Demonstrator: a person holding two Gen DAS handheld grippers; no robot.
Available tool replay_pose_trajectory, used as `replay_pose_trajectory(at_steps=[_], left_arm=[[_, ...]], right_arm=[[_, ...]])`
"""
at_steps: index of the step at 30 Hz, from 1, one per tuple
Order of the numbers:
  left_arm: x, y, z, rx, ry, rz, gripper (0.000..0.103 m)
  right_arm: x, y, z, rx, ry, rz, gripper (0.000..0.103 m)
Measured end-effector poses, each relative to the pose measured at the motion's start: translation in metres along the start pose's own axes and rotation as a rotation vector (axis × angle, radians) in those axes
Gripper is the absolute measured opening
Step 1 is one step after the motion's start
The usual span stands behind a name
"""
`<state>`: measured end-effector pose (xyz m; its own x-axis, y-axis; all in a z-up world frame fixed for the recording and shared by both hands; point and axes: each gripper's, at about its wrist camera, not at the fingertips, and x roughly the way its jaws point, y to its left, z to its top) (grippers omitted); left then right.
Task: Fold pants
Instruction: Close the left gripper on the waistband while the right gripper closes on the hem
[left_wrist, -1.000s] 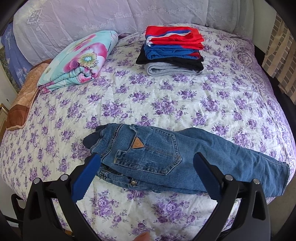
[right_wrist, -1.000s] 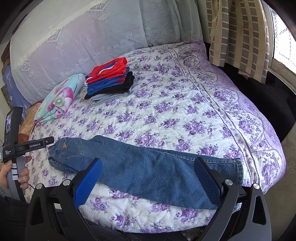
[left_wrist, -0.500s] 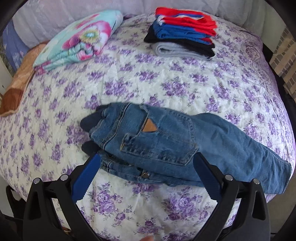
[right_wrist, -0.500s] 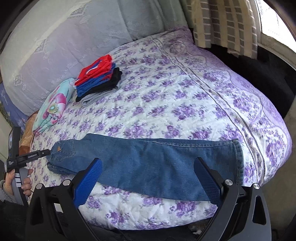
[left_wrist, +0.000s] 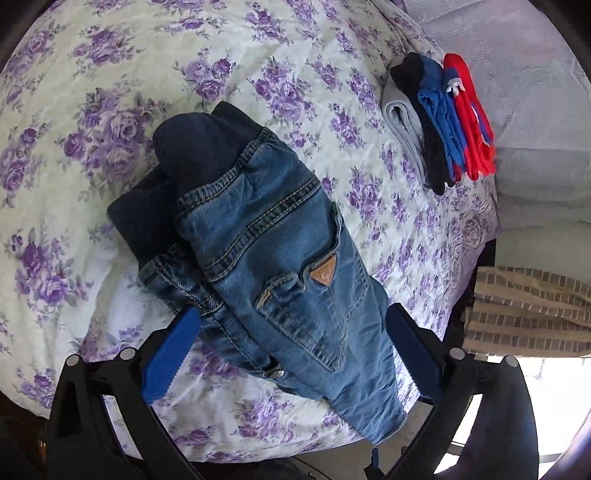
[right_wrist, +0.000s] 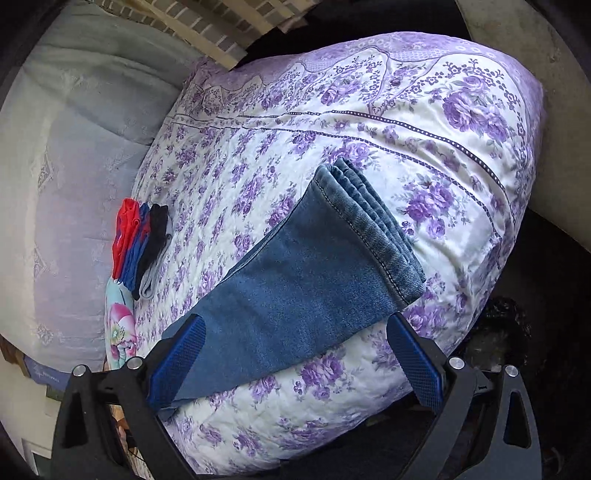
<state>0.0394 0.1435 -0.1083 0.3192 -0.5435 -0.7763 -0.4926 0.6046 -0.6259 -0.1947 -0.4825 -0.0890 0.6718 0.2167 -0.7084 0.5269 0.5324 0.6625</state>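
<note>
Lying lengthwise on the purple-flowered bedspread (left_wrist: 92, 295), the jeans (left_wrist: 280, 258) are doubled leg over leg; in the left wrist view their dark waistband sits in the upper middle of the frame, the back pocket with its tan triangular patch at the centre, and the legs run down toward the lower right; the left gripper (left_wrist: 291, 354) has its blue fingers (left_wrist: 170, 358) spread wide apart, one at the lower left just beside the button edge of the jeans, the other at the lower right beside the seat side, so the hip part of the denim lies between them; whether either pad touches the cloth I cannot tell. In the right wrist view the stacked hems (right_wrist: 369, 221) lie right of centre, and the legs run down to the lower left; the right gripper (right_wrist: 295, 362) is likewise wide apart, holding nothing; its left finger (right_wrist: 177, 362) overlaps the denim near the lower left, its right finger sits just below the hem corner, over the bedspread. A pile of folded clothes (left_wrist: 443, 118), red, blue, black and grey, stands at the upper right of the left view, well apart from the jeans; a flowered pillow (right_wrist: 120, 332) shows at the left edge of the right view.
</note>
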Motion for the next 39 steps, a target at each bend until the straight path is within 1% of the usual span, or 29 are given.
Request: replay_pose_trajectory(at_steps=[2,4,6,9,12,13,14,15,16,17,18,20,21,23,26,28,29,31,32,34,37,39], left_arm=[[0.002,0.000,0.007,-0.034,0.008,0.013,0.098],[-0.005,0.001,0.011,-0.051,0.007,-0.001,0.098],[-0.017,0.003,0.015,-0.047,-0.009,-0.005,0.098],[-0.030,0.000,0.022,-0.028,-0.046,0.017,0.098],[-0.025,-0.004,0.030,-0.021,-0.057,0.015,0.097],[-0.020,-0.006,0.032,-0.005,-0.049,0.021,0.095],[-0.012,-0.007,0.034,0.010,-0.036,0.037,0.085],[-0.005,-0.007,0.036,0.009,-0.024,0.073,0.080],[0.001,-0.005,0.037,0.004,-0.022,0.099,0.073],[0.004,-0.002,0.038,-0.003,-0.022,0.106,0.066],[0.006,0.001,0.039,-0.009,-0.024,0.108,0.063],[0.004,0.005,0.039,-0.021,-0.033,0.105,0.052],[0.002,0.006,0.038,-0.020,-0.038,0.097,0.051],[-0.004,0.004,0.038,-0.001,-0.055,0.087,0.042],[-0.004,0.008,0.036,0.002,-0.053,0.078,0.042],[-0.001,0.012,0.035,-0.009,-0.043,0.084,0.042],[0.002,0.013,0.033,-0.011,-0.040,0.086,0.043],[0.003,0.015,0.031,-0.007,-0.040,0.094,0.047],[0.005,0.014,0.029,-0.007,-0.035,0.092,0.049],[0.006,0.014,0.027,-0.006,-0.033,0.092,0.051],[0.007,0.014,0.025,-0.009,-0.028,0.095,0.051],[0.008,0.014,0.026,-0.014,-0.024,0.095,0.053]], right_arm=[[-0.003,0.001,0.000,-0.004,-0.010,-0.001,0.099],[-0.009,0.003,0.002,0.001,-0.022,0.001,0.099],[-0.014,0.002,0.003,0.008,-0.038,0.000,0.099],[-0.016,0.004,0.006,0.010,-0.047,0.007,0.099],[-0.007,0.011,0.008,-0.007,-0.028,0.017,0.099],[-0.004,0.013,0.009,-0.007,-0.019,0.024,0.099],[-0.001,0.015,0.009,-0.006,-0.014,0.035,0.099],[0.001,0.017,0.009,-0.005,-0.011,0.042,0.099],[0.002,0.019,0.009,-0.005,-0.009,0.046,0.099],[0.003,0.021,0.009,-0.008,-0.008,0.050,0.099],[0.003,0.022,0.010,-0.010,-0.009,0.053,0.099],[0.002,0.023,0.009,-0.009,-0.011,0.052,0.099],[0.002,0.021,0.009,-0.002,-0.011,0.051,0.099],[0.001,0.017,0.009,0.020,-0.013,0.059,0.099],[0.000,0.007,0.008,0.070,-0.014,0.081,0.097],[0.002,-0.001,0.007,0.111,-0.009,0.106,0.088],[0.004,-0.005,0.006,0.135,-0.004,0.118,0.086],[0.006,-0.017,0.003,0.194,-0.013,0.130,0.072],[0.006,-0.024,0.002,0.230,-0.018,0.129,0.070],[0.009,-0.041,-0.001,0.313,-0.013,0.146,0.058],[0.013,-0.060,-0.009,0.405,0.002,0.165,0.056],[0.015,-0.064,-0.013,0.412,0.008,0.150,0.056]])
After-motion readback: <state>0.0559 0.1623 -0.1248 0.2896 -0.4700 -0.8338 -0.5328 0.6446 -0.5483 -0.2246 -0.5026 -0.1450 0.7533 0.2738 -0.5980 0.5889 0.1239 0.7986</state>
